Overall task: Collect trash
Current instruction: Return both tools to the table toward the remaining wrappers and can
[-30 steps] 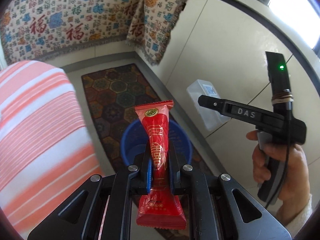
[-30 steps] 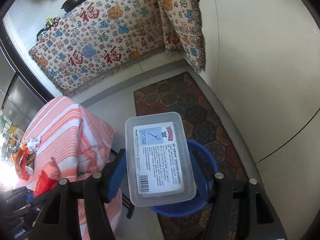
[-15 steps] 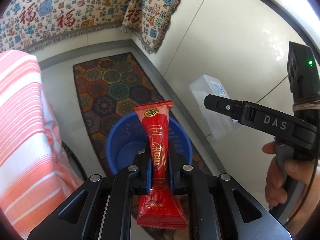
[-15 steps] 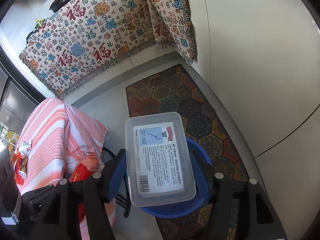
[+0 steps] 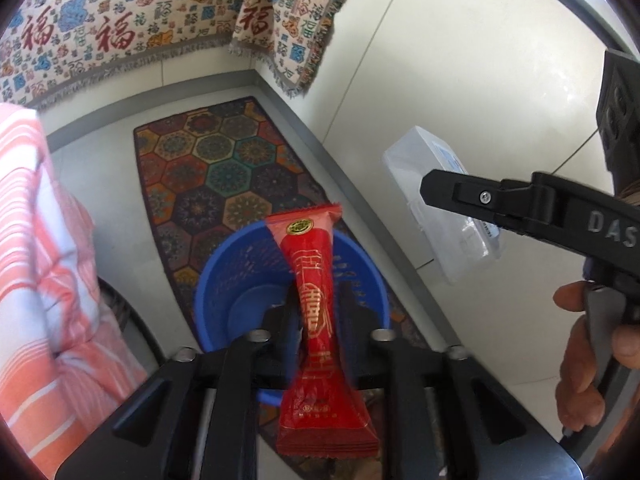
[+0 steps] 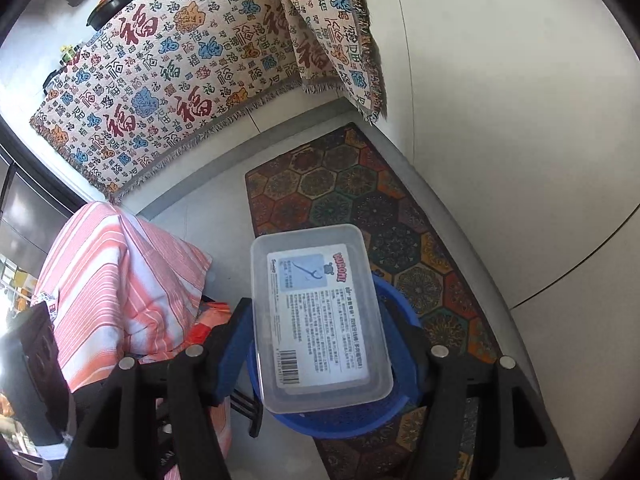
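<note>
1. Left gripper [image 5: 316, 316]: black two-finger tool, pointing steeply down over the basket. Jaws opening; a visible gap shows on each side of the wrapper standing between the fingers, so the pads no longer press on it.

2. Red snack wrapper [image 5: 316, 304]: long sealed packet with gold print, upright between the left gripper's fingers. Its upper crimped end reaches past the basket's far rim in the left wrist view; its wider lower end lies close to the camera, between the two finger bases.

3. Blue basket [image 5: 224, 280]: round plastic mesh bin standing on the near end of the rug, directly beneath both grippers. Contents cannot be made out.

4. Right gripper [image 6: 320, 332]: black tool with blue pads, held by a hand [image 5: 588, 356] at the right edge of the left wrist view. Jaws set moderately wide and clamped on the long sides of the clear box.

5. Clear plastic box [image 6: 320, 316]: rectangular, translucent, bearing a white printed label with a barcode. Held between the right gripper's pads, above the basket's rim and covering much of its mouth in the right wrist view.

6. Hexagon-patterned rug [image 5: 224, 168]: lies along the foot of the white wall.

7. Orange-and-white striped cloth [image 6: 120, 272]: drapes over furniture just left of the basket.

8. Patterned throw with fringe [image 6: 168, 64]: hangs across the far side.
</note>
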`<state>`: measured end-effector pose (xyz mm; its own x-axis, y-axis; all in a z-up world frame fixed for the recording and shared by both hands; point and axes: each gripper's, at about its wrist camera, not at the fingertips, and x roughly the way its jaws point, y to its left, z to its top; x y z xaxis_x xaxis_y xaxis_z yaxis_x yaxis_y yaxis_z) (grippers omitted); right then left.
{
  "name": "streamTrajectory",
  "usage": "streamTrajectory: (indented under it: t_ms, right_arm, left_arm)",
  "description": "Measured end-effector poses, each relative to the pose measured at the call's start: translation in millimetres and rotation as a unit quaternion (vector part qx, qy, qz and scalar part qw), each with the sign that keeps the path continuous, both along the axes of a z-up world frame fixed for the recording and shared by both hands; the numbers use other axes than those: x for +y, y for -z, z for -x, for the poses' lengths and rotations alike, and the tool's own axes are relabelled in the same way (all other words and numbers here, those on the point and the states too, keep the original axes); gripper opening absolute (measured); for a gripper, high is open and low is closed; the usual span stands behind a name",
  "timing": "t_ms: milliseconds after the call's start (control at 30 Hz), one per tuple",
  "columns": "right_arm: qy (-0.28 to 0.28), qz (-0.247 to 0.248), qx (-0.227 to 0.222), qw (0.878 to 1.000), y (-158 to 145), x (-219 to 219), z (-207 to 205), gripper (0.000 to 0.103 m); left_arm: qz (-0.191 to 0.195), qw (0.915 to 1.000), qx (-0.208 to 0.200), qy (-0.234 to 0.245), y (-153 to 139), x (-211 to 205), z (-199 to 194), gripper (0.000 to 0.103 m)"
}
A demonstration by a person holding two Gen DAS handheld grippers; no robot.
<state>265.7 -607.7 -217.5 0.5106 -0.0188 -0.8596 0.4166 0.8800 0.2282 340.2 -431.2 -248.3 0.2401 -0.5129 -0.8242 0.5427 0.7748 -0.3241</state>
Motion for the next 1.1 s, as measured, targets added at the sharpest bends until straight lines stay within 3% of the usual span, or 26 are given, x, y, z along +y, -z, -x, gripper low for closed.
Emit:
streamTrajectory:
  t_ms: [67,100,267,400,500,633,767,867,1100]
  right_arm:
    - [0.003,0.003,0.004,1.0,1,0,-1,0.068]
    - [0.005,0.005,0.004,1.0,0,-1,-1,0.069]
    - [0.01,0.002,-0.002,1.0,-5,-3,1,0.07]
    - [0.011,0.016,-0.02,1.0,-15,2,2,0.07]
    - [0.003,0.039,-0.04,0.998,-28,13,1,0.07]
    - [-0.021,0.068,-0.066,0.995,-45,41,-4,0.07]
    - [-0.059,0.07,-0.089,0.992,-56,86,-10,0.07]
    - [-0.12,0.068,-0.095,0.986,-59,144,-15,0.07]
    - [-0.29,0.05,-0.079,0.953,-42,300,-3,0.07]
  left_arm:
    - [0.002,1.0,-0.002,-0.006,2,-1,-1,0.063]
    - [0.006,0.9999,-0.004,-0.011,2,0,-2,0.065]
    - [0.009,0.9995,0.003,-0.028,-3,11,-3,0.067]
    - [0.015,0.9992,-0.019,-0.031,-32,31,14,0.071]
    - [0.024,0.9982,-0.042,-0.034,-64,60,37,0.082]
    - [0.018,0.9968,-0.059,-0.05,-92,117,70,0.086]
    - [-0.014,0.9934,-0.063,-0.094,-90,185,94,0.087]
    - [-0.055,0.9866,-0.064,-0.14,-74,242,106,0.087]
    - [-0.114,0.9562,-0.058,-0.263,-45,362,109,0.087]
